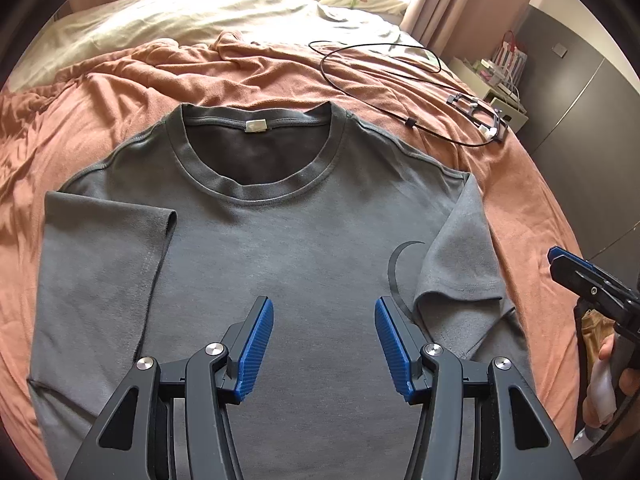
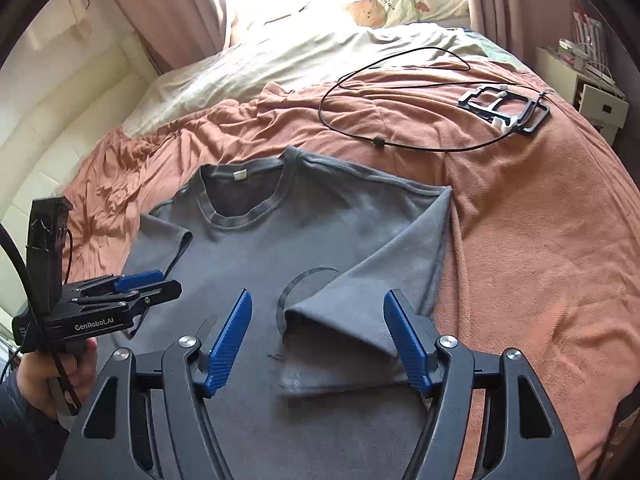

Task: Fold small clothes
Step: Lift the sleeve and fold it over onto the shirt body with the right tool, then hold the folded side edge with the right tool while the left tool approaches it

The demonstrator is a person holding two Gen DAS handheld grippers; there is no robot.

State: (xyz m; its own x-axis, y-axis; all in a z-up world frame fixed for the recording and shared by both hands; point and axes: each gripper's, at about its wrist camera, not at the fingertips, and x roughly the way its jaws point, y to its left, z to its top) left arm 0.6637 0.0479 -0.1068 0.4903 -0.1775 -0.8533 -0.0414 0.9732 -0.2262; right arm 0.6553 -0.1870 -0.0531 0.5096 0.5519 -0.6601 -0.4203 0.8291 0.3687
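Observation:
A grey T-shirt [image 1: 304, 232] lies flat, front up, on an orange blanket [image 1: 120, 92], its collar [image 1: 256, 184] pointing away from me. Its left sleeve [image 1: 108, 248] and right sleeve [image 1: 456, 268] are both folded in over the chest. The right one partly covers a dark round print [image 2: 298, 280]. My left gripper [image 1: 324, 304] hovers open over the shirt's middle with nothing between its blue pads. My right gripper [image 2: 318, 294] stands open above the folded right sleeve [image 2: 384, 272]; the cloth lies below and between the fingers, and the pads do not press it.
A looped black cable [image 2: 400, 96] and a black frame [image 2: 504, 108] lie on the blanket beyond the shirt. A cream sheet [image 1: 224, 12] and pillows [image 2: 400, 8] sit farther back. A white bedside unit [image 2: 592, 96] stands off the right edge of the bed.

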